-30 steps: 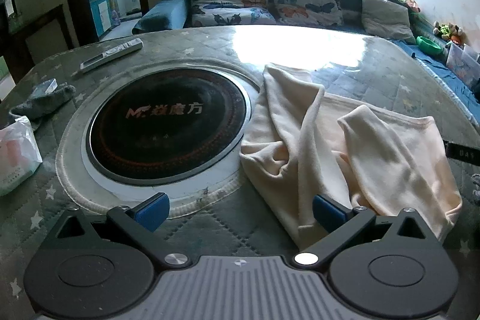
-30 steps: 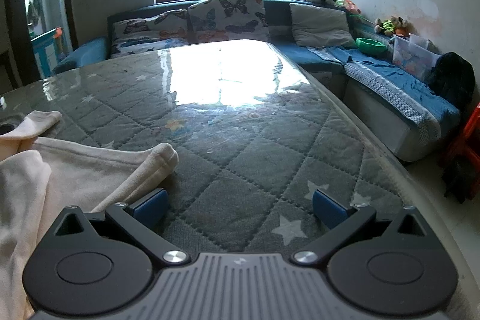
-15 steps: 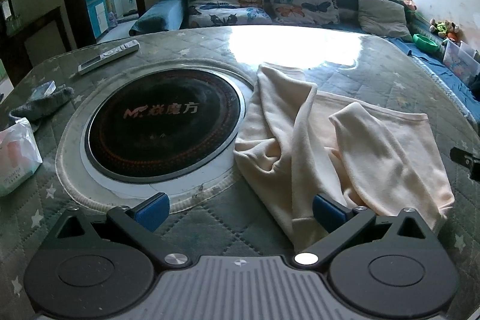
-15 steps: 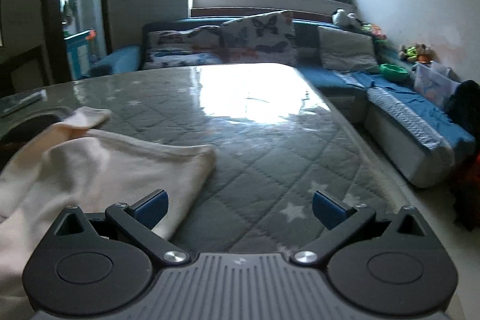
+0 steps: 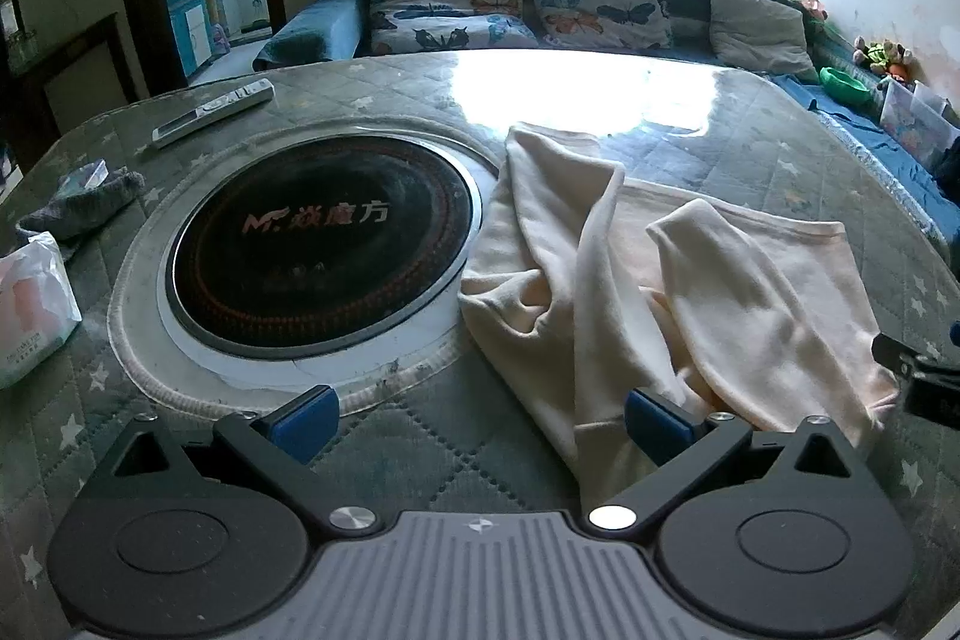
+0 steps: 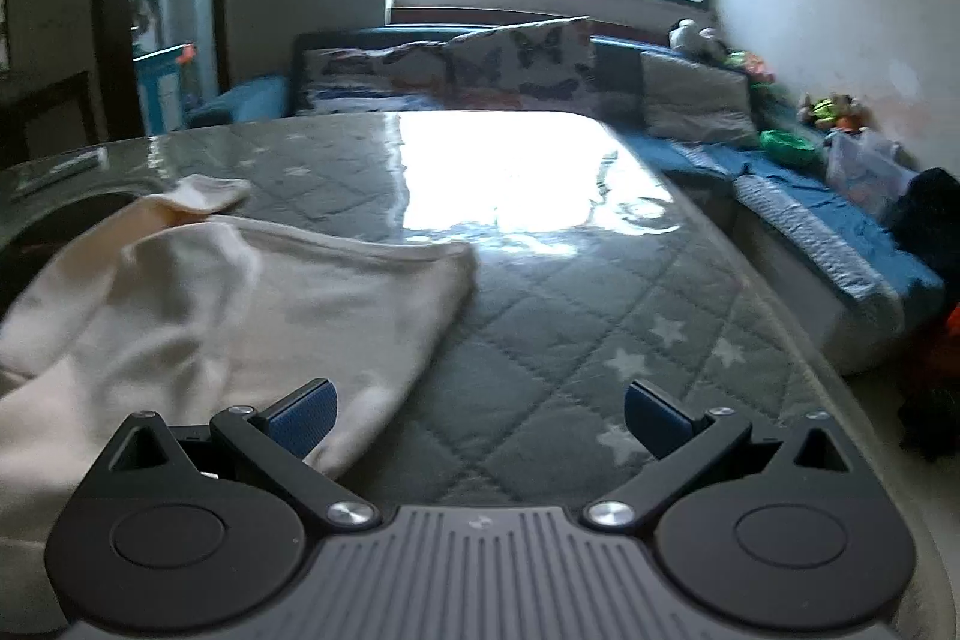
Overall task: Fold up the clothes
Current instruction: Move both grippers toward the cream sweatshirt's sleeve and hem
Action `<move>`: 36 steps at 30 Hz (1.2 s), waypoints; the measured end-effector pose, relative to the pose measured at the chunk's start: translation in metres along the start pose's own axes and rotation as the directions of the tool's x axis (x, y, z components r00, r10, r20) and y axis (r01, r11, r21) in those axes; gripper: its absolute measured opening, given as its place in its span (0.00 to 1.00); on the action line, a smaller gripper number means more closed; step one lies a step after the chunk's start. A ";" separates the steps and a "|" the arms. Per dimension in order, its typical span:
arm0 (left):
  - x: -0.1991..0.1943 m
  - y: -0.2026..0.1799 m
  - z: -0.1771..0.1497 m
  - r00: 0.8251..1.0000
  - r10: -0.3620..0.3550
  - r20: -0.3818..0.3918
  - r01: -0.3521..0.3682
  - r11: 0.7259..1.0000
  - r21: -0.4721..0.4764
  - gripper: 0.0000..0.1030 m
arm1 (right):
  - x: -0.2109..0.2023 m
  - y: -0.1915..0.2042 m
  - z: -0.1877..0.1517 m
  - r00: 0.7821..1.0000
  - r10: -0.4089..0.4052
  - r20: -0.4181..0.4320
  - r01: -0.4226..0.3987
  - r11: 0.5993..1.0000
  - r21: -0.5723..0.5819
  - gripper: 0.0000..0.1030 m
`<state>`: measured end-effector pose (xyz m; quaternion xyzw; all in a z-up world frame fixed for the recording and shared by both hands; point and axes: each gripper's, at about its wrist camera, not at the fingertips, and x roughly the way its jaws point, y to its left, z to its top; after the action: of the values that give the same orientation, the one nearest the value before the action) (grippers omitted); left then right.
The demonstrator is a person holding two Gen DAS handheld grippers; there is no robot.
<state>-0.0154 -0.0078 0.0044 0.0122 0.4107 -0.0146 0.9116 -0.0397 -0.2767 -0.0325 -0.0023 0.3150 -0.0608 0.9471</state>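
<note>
Surface: quilted grey-green table cover [image 5: 456, 436], star-printed.
Centre: round black cooktop [image 5: 318, 244].
Right: crumpled cream garment [image 5: 648, 292].
Left edge: tissue pack [image 5: 30, 304], grey cloth [image 5: 78, 208].
Far left: remote control [image 5: 213, 109].

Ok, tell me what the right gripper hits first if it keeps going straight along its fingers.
Probably the quilted table cover: the open right gripper points across bare quilting, with the cream garment just left of its line. Depth is hard to judge.

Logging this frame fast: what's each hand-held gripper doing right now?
Left hand-held gripper: open, holding nothing.
Right hand-held gripper: open, holding nothing, beside the cream garment.
</note>
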 end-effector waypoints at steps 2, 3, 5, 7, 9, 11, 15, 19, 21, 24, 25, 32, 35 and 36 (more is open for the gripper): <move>0.002 0.000 0.000 1.000 0.001 -0.006 -0.001 1.000 -0.001 1.00 | 0.008 -0.004 0.001 1.000 -0.022 -0.015 0.022 1.000 0.008 1.00; 0.003 0.000 0.000 1.000 0.001 -0.008 -0.001 1.000 -0.002 1.00 | 0.012 -0.005 0.001 0.999 -0.028 -0.025 0.028 1.000 0.013 1.00; 0.004 -0.001 0.000 1.000 0.000 -0.012 0.000 1.000 -0.003 1.00 | 0.019 -0.008 0.003 0.999 -0.029 -0.036 0.029 0.999 0.023 1.00; 0.006 -0.002 0.001 1.000 0.000 -0.018 0.000 1.000 0.001 1.00 | 0.025 -0.011 0.005 0.999 -0.021 -0.044 0.023 0.999 0.041 1.00; 0.007 -0.002 0.001 1.000 -0.001 -0.020 0.001 1.000 0.005 1.00 | 0.029 -0.013 0.007 0.999 -0.011 -0.050 0.014 0.998 0.061 1.00; 0.009 -0.003 0.002 1.000 -0.002 -0.023 0.002 1.000 0.004 1.00 | 0.032 -0.015 0.008 0.998 -0.003 -0.056 0.007 0.997 0.074 1.00; 0.012 -0.004 0.003 1.000 -0.004 -0.029 0.004 1.000 0.008 1.00 | 0.033 -0.015 0.009 0.998 0.000 -0.060 0.004 0.997 0.076 1.00; 0.014 -0.006 0.005 0.999 -0.006 -0.032 0.006 1.000 0.013 1.00 | 0.034 -0.014 0.009 0.998 0.000 -0.060 0.004 0.997 0.076 1.00; 0.015 -0.007 0.005 0.999 -0.008 -0.032 0.008 1.000 0.015 1.00 | 0.033 -0.014 0.009 0.998 0.000 -0.061 0.004 0.997 0.076 1.00; 0.015 -0.010 0.006 0.999 -0.015 -0.029 0.015 1.000 0.017 1.00 | 0.033 -0.014 0.011 0.998 0.002 -0.065 0.003 0.997 0.078 1.00; 0.014 -0.011 0.007 0.999 -0.020 -0.028 0.020 1.000 0.018 1.00 | 0.033 -0.015 0.011 0.998 0.004 -0.066 0.001 0.997 0.079 1.00; 0.007 -0.013 0.008 0.999 -0.031 -0.018 0.031 0.999 0.029 1.00 | 0.024 -0.007 0.012 0.997 0.029 -0.075 -0.026 0.999 0.043 1.00; 0.005 -0.014 0.008 0.999 -0.030 -0.017 0.030 0.999 0.030 1.00 | 0.009 0.005 0.013 0.998 0.023 -0.055 -0.024 0.999 -0.025 1.00; 0.005 -0.014 0.008 0.999 -0.029 -0.017 0.030 0.999 0.032 1.00 | 0.004 0.008 0.013 0.998 0.029 -0.048 -0.031 0.999 -0.038 1.00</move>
<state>-0.0071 -0.0220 0.0056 0.0209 0.4182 -0.0345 0.9075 -0.0277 -0.2697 -0.0247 -0.0143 0.3387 -0.0405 0.9399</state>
